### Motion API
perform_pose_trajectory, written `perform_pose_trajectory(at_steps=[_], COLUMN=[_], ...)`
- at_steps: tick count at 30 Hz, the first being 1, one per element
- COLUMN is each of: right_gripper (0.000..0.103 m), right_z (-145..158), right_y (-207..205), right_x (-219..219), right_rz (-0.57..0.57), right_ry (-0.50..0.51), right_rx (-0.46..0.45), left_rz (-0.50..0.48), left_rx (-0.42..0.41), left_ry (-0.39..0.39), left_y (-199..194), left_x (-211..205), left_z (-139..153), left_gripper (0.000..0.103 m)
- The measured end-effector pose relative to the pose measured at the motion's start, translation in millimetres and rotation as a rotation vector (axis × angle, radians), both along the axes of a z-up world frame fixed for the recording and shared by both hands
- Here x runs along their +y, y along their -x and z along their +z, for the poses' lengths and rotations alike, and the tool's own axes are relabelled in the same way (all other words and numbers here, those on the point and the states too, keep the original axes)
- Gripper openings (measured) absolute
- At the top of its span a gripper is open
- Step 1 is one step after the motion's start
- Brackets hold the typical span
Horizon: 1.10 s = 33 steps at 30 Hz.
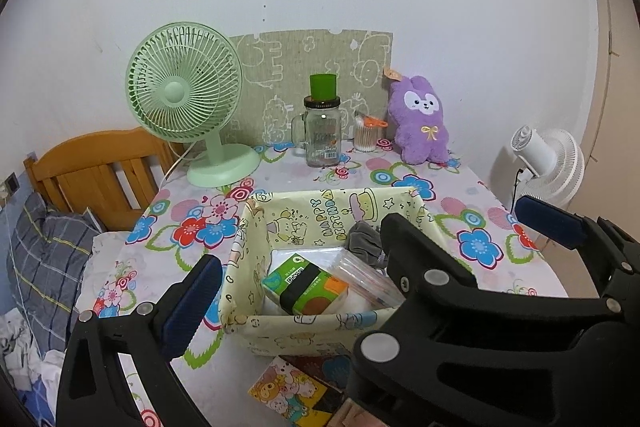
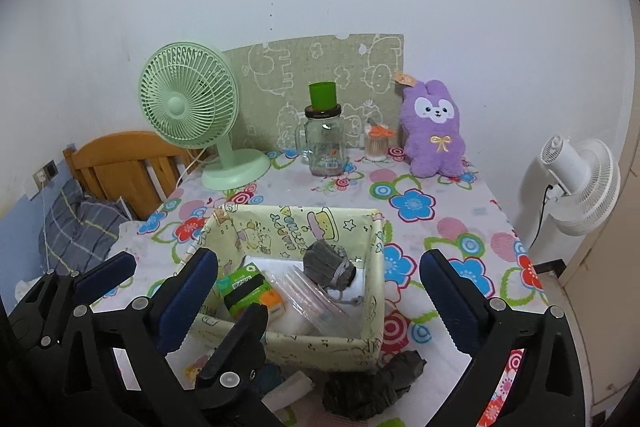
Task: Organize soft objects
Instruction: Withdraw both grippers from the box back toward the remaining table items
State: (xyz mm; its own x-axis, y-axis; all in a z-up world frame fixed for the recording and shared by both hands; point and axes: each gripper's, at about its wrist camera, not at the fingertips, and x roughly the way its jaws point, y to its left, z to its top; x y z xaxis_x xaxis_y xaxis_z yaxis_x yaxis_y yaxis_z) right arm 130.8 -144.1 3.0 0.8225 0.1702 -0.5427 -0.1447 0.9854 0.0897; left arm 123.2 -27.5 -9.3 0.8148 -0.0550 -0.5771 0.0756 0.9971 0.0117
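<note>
Blue-padded right gripper [image 2: 324, 303] fingers wide apart

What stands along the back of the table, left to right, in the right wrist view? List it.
Green fan → glass jar with a green cup on top → cotton swab container → purple plush bunny.

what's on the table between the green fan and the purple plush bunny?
Between the green fan and the purple plush bunny: a glass mug jar with a green cup on its lid, then a cotton-swab container. Both wrist views show it.
</note>
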Motion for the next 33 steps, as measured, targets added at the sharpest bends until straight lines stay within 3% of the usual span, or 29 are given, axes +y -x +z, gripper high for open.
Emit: perform_pose_trajectory(at_steps=[33], right_gripper=[0.102], right_z=[3.2], right_y=[77.8], right_x=[-13.5], right_rz=[-0.066], right_ry=[0.064], right_rx=[-0.067], left_rz=[-0.014], left_rx=[-0.039], left_ry=[0.061], left_y=[68.5], left_x=[-14.0], left_z=[-7.0], left_gripper=[0.103])
